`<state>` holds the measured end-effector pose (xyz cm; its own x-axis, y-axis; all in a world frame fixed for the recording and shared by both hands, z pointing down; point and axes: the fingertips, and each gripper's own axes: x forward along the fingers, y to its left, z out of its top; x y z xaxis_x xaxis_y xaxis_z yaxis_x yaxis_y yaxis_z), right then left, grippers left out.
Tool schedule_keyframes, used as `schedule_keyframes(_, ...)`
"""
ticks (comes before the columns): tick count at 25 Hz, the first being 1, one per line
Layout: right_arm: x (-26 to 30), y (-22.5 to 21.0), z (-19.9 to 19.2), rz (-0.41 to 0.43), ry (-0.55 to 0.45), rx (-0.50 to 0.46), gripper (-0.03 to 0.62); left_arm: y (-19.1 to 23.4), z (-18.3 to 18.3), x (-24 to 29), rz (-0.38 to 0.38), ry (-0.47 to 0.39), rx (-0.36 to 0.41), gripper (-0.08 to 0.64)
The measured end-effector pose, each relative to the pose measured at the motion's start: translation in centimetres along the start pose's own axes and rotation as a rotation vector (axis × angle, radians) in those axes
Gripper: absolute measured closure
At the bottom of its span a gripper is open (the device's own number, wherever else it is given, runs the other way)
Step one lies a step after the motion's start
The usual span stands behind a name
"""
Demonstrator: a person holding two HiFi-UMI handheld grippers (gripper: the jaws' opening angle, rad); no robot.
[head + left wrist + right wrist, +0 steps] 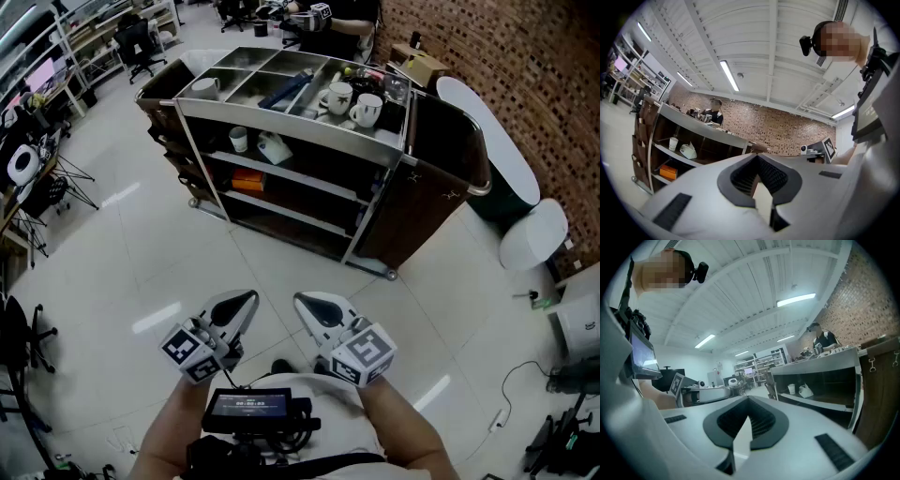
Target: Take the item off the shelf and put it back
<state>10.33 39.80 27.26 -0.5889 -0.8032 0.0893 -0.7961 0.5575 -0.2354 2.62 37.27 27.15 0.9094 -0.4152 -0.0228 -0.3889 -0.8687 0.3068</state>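
The left gripper [246, 298] and the right gripper [305, 300] are both clenched tight, holding nothing. The shelf cart [291, 131] stands far off, with a white cup [239, 139] on it.

You stand in lab-like workroom, not home: white tiled floor [141, 253], brick wall [525, 56], ceiling strip lights [729, 75]. Office chair [137, 42] near desks, storage racks [759, 359] at far end, tripod stands [54, 192] at edge, steel-topped shelf cart [281, 127] mid-room.
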Motion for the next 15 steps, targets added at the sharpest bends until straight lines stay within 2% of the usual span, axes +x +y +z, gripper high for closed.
schedule_keyframes(8,4.7,3.3,-0.4,0.053,0.008,-0.018,0.588,2.8,1.6,-3.5,0.026,-0.034,0.039,0.56)
schedule_keyframes(15,8.9,5.5,0.2,0.117,0.025,-0.047,0.588,6.5,2.9,-7.5,0.115,-0.064,0.024,0.56)
